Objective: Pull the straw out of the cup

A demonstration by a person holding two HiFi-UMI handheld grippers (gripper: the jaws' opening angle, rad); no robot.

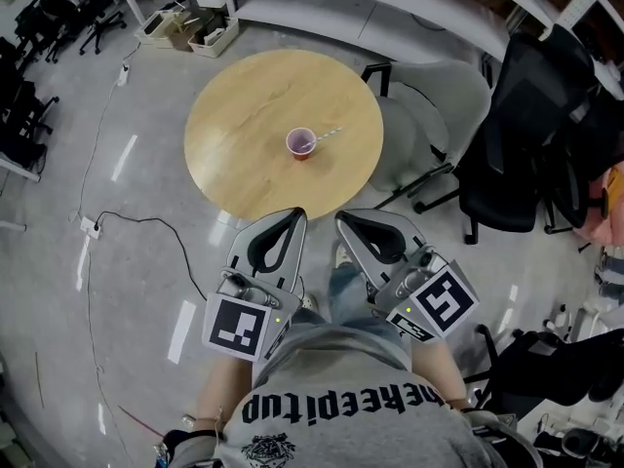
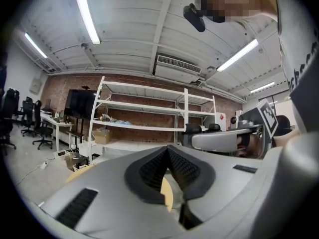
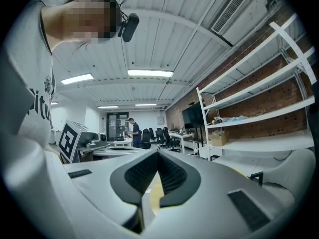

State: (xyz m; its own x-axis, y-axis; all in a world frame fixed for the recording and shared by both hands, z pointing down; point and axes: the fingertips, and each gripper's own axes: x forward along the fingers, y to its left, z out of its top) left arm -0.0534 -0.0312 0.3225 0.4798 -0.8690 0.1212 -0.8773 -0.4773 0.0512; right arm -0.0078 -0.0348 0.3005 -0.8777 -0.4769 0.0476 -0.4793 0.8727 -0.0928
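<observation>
Round table (image 1: pixel 234 154), upper centre, carries cup (image 1: pixel 300 145) w/ straw (image 1: pixel 328 134) leaning right. My left gripper (image 1: pixel 296 214) and right gripper (image 1: pixel 342 218), both closed & empty, are below it. Unheld, I think cup tips if straw drags.

We see the cup (image 1: pixel 300 143), small, with a pinkish rim and a red base, standing upright near the middle of the round wooden bench (image 1: pixel 244 105). The straw (image 1: pixel 326 136), thin and pale, rests inside it and leans over the rim toward the picture's right, its free end above the benchtop
</observation>
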